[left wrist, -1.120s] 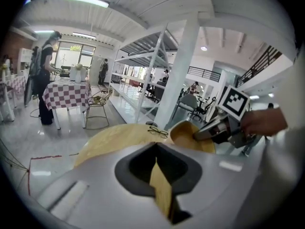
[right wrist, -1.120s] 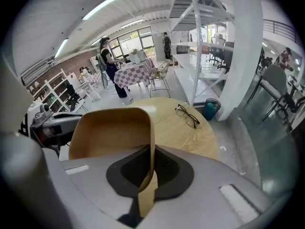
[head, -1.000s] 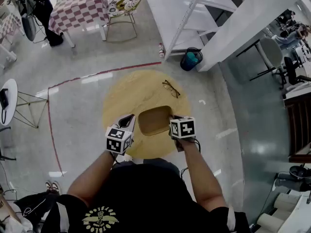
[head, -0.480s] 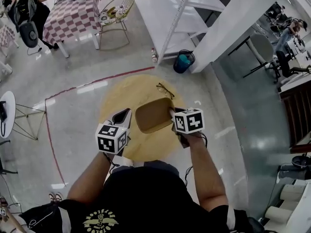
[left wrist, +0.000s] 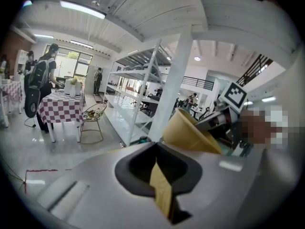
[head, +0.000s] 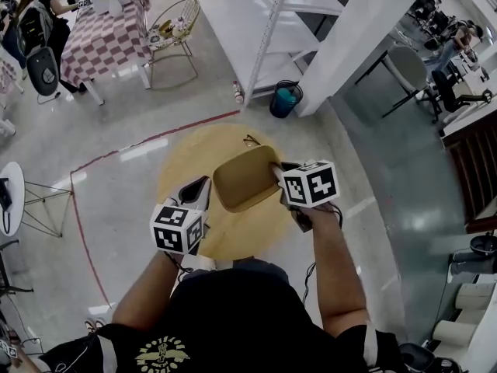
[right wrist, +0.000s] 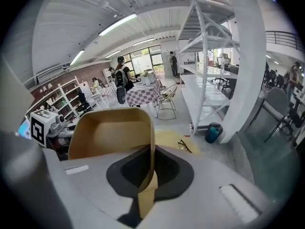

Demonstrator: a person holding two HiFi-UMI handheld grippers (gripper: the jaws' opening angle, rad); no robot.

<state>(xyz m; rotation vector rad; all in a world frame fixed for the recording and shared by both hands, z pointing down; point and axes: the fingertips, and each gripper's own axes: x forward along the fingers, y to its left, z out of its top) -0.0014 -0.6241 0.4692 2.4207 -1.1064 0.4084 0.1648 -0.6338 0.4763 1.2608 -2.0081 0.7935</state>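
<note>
HEAD VIEW: wooden tray (head: pixel 245 179) aloft over round table (head: pixel 233 235); right gripper (head: pixel 277 175) clamped on its right rim; left gripper (head: pixel 201 189) just beside the left rim; judged: a one-rim hold wants a firm clamp and a slow wrist; both forearms forward, right reaching farther | LEFT GRIPPER VIEW: jaws together, no tray between; tray (left wrist: pixel 188 132) tilted, apart | RIGHT GRIPPER VIEW: tray rim (right wrist: pixel 150 142) upright between jaws; glasses (right wrist: pixel 184 146) on table below

The tray (head: pixel 245 179) looks like smooth, matt tan wood, and the table (head: pixel 182 158) shows pale wood grain. The polished floor (head: pixel 116 162) shines glossy. Matt grey plastic cases the right gripper (right wrist: pixel 150 175). The shelving (head: pixel 248 14) is white-painted metal, and the checked cloth (head: pixel 101 41) lies matt.
</note>
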